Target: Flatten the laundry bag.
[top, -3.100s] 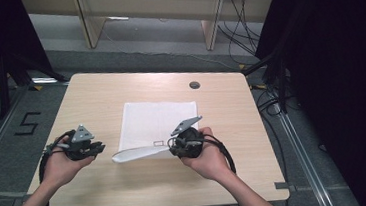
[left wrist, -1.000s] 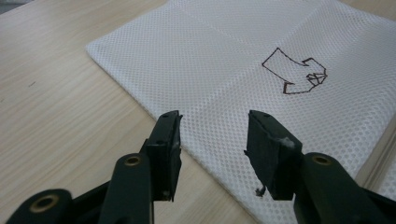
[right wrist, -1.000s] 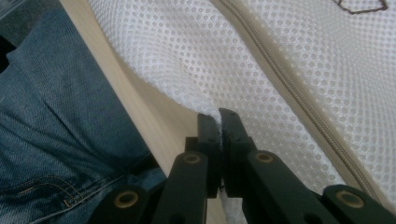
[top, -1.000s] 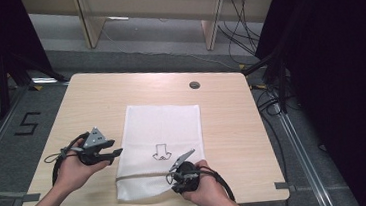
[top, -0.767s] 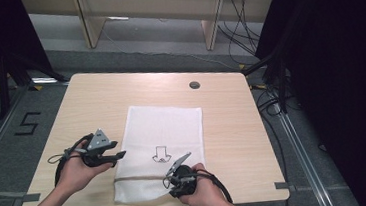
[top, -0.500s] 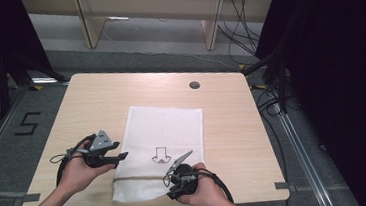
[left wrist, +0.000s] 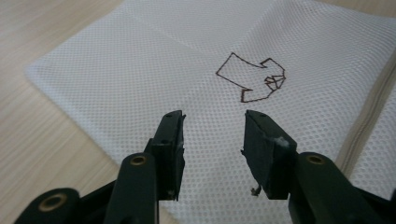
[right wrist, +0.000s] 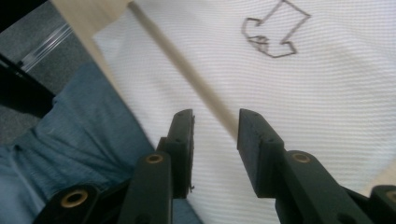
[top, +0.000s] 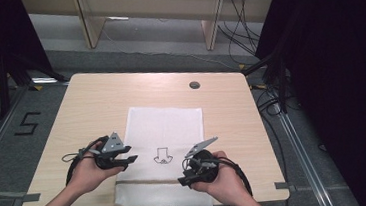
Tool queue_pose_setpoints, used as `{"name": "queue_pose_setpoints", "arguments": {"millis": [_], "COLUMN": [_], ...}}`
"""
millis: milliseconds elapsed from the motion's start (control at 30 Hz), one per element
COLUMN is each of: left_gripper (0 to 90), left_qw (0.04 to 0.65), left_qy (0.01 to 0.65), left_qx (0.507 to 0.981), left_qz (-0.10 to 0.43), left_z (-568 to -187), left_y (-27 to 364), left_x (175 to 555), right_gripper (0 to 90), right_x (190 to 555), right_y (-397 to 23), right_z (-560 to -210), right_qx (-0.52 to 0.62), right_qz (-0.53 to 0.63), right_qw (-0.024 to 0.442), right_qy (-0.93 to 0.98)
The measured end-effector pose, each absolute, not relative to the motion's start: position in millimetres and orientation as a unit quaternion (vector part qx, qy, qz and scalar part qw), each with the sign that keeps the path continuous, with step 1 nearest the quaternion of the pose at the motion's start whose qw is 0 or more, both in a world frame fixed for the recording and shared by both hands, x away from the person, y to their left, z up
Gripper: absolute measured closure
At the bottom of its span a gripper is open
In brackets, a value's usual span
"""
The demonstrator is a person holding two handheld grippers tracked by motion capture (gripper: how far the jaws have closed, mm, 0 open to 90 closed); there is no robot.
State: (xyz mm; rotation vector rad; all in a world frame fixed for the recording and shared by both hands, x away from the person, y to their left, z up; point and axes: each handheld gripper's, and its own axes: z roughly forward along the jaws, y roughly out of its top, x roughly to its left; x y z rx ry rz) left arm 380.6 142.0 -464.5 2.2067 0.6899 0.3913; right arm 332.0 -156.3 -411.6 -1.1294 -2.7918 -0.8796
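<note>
Your right claw (top: 186,177) lifted off the white mesh bag (top: 166,129), jaws just opening, empty. Left claw (top: 132,159) just narrowing, empty. Wooden table (top: 95,98), grey floor (top: 166,49).

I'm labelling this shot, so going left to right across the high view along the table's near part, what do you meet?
Left gripper → arrow drawing on the white mesh bag → right gripper.

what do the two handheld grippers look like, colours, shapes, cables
Both the left gripper and the right gripper are black, each with two flat rectangular jaws on arms with brass-coloured pivots. Each carries a grey three-cornered plate on top and trails a looping black cable.
</note>
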Motion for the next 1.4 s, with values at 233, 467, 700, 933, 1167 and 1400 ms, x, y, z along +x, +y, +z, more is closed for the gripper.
{"name": "queue_pose_setpoints", "arguments": {"millis": [233, 467, 700, 933, 1167, 1400], "left_gripper": [75.1, 82.0, 83.2, 83.2, 83.3, 83.5], "left_qw": [0.366, 0.332, 0.305, 0.284, 0.287, 0.281], "left_qy": [0.251, 0.230, 0.210, 0.212, 0.226, 0.230], "left_qx": [0.889, 0.911, 0.926, 0.932, 0.927, 0.928], "left_qz": [0.110, 0.081, 0.076, 0.079, 0.080, 0.082], "left_z": [-471.0, -481.8, -487.4, -494.8, -496.8, -496.3], "left_y": [121.0, 108.0, 107.1, 103.8, 107.5, 114.4], "left_x": [371.8, 367.8, 368.3, 367.2, 370.2, 368.6], "right_gripper": [83.6, 90.0, 90.0, 90.0, 90.0, 90.0], "right_x": [364.6, 379.0, 378.2, 376.3, 372.1, 369.6], "right_y": [-181.2, -183.9, -185.1, -186.2, -183.3, -179.1], "right_z": [-428.7, -456.1, -473.9, -481.0, -480.5, -482.3], "right_qx": [-0.404, -0.431, -0.430, -0.416, -0.429, -0.403], "right_qz": [-0.256, -0.209, -0.191, -0.188, -0.180, -0.195], "right_qw": [-0.027, -0.016, -0.018, -0.026, -0.021, -0.018], "right_qy": [-0.877, -0.878, -0.882, -0.889, -0.885, -0.894]}}
